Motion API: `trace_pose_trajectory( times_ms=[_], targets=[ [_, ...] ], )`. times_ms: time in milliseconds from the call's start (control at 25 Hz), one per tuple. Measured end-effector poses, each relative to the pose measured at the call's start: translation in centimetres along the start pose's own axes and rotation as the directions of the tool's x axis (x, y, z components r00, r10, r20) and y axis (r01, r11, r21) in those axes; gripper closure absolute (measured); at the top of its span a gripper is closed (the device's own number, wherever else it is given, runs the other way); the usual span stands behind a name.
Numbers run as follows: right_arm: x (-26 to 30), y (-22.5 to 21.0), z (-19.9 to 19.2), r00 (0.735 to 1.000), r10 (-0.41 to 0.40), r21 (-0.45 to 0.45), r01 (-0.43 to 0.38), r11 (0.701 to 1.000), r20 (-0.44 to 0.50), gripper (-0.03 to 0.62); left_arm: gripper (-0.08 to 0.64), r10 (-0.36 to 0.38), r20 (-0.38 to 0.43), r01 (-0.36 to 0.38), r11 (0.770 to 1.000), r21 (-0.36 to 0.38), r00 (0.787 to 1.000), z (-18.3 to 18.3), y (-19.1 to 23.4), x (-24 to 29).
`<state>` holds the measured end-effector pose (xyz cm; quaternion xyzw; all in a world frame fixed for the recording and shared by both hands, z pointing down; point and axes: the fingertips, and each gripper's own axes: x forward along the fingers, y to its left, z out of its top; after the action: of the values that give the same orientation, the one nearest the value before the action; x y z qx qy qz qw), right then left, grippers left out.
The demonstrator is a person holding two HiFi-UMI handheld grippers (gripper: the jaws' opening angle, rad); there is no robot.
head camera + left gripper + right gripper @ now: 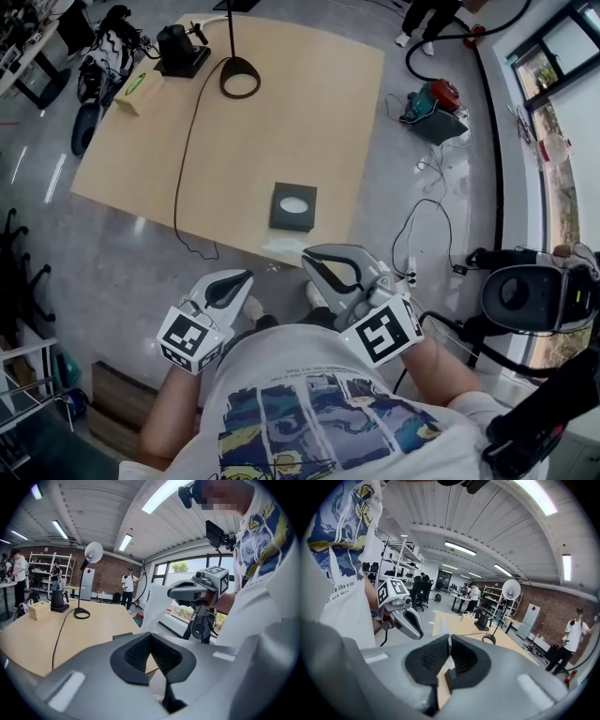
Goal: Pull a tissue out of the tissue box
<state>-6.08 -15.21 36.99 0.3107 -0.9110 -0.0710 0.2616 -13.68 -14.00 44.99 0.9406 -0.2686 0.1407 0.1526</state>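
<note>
A dark tissue box (293, 206) with a white oval opening sits near the front edge of the wooden table (309, 103). My right gripper (308, 256) hovers just off that edge, shut on a white tissue (284, 246) that hangs free of the box. In the right gripper view a strip of tissue (449, 645) shows between the closed pads of the right gripper (449, 654). The left gripper view shows the tissue (155, 605) hanging below the right gripper (174, 591). My left gripper (247, 277) floats lower left, away from the table, shut on nothing (151, 641). The box's top (123, 635) peeks over it.
A desk lamp with a ring base (240, 78), a black device (180, 52) and a small cardboard box (139, 91) stand at the table's far side; a black cable (187, 159) runs to the front edge. Cables and gear (433, 98) lie on the floor at the right. People stand in the background (127, 587).
</note>
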Motion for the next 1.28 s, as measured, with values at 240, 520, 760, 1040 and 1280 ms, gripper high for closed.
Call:
trace_pose_trajectory(
  times_ms=[240,520,760,1040,1280],
  targets=[
    [-1.5,0.6,-0.1,1.0,-0.004,-0.001,0.004,1.0,-0.026,0.589,0.554,-0.021,-0.009,0.021,1.0,0.0,1.0,-0.4,-1.1,1.1],
    [-2.7,0.7,-0.3,1.0,0.007,-0.005,-0.007,1.0,-0.021,0.589,0.554,-0.018,-0.016,0.018,1.0,0.006,1.0,-0.1,-1.5,1.9],
    [-2.8,0.1,-0.2,1.0,0.016,-0.006,-0.016,1.0,-0.017,0.589,0.554,-0.013,-0.016,0.013,1.0,0.003,1.0,0.1,-1.3,2.3],
    [-3.5,-0.4,-0.3,1.0,0.023,-0.006,-0.023,1.0,-0.007,0.589,0.554,-0.001,-0.016,0.001,1.0,0.0,1.0,0.4,-1.8,2.9],
    [-4.1,-0.9,-0.6,0.999,0.033,-0.009,-0.033,0.999,0.002,0.589,0.554,0.006,-0.012,-0.006,1.0,-0.003,1.0,0.6,-2.2,3.8]
  ],
)
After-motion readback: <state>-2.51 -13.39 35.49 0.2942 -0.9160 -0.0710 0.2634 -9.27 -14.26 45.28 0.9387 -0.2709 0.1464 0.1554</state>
